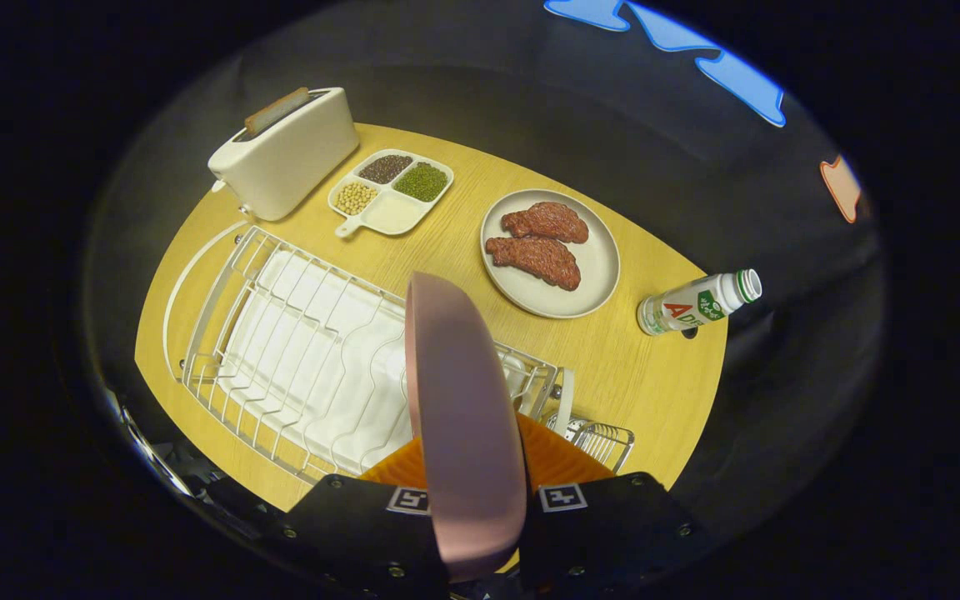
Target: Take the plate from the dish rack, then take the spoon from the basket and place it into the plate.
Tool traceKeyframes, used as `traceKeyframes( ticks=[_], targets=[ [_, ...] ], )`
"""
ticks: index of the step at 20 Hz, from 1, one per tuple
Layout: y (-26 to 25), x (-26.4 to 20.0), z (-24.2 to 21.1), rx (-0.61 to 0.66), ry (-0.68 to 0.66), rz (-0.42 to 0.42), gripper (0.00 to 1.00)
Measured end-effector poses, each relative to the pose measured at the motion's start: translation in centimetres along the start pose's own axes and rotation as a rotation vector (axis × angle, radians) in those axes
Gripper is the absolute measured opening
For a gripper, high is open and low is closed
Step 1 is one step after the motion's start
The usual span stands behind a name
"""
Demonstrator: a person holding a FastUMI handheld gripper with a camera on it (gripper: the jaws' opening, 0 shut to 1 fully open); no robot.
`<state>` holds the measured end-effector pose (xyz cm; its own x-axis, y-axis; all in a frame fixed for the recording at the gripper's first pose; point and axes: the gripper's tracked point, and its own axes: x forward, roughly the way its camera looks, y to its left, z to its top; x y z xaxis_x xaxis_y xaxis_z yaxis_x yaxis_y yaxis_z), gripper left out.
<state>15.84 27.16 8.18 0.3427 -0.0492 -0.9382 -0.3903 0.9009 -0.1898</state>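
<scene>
The round wooden table (447,250) carries everything here, and the white wire dish rack (297,350) is the biggest thing on it. Its slots look bare, and the pink plate (459,417) stands on edge between the fingers of the gripper (476,500), above the rack's near end. The jaws are clamped on it, one finger on each face — so I judge the first step, taking the plate from the rack, all but done. The next move calls for carrying the plate to bare wood and laying it flat, perhaps near the front, right of the rack, before letting go.

Beyond the rack stands a cream toaster (288,154) with a slice in its slot. To its right are a plate of two meat pieces (551,250) and a divided tray of beans (392,190). A small bottle (697,304) lies on its side near the table's edge. The little wire basket (605,442) hangs at the rack's corner, just right of the fingers — I cannot make out the spoon in it.
</scene>
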Motion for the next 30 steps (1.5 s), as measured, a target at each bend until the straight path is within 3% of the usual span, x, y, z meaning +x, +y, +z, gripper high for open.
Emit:
traceKeyframes(
  ticks=[4, 14, 20, 30],
  targets=[
    [0.4, -0.9, -0.6, 0.077, -0.005, 0.099, 0.31],
    [2.2, -6.5, -4.1, 0.436, -0.117, 0.537, 0.3],
    [4.2, -7.7, -10.4, 0.51, -0.135, 0.67, 0.3],
    [9.6, -4.9, -21.5, 0.61, -0.17, 0.777, 0.3]
  ],
)
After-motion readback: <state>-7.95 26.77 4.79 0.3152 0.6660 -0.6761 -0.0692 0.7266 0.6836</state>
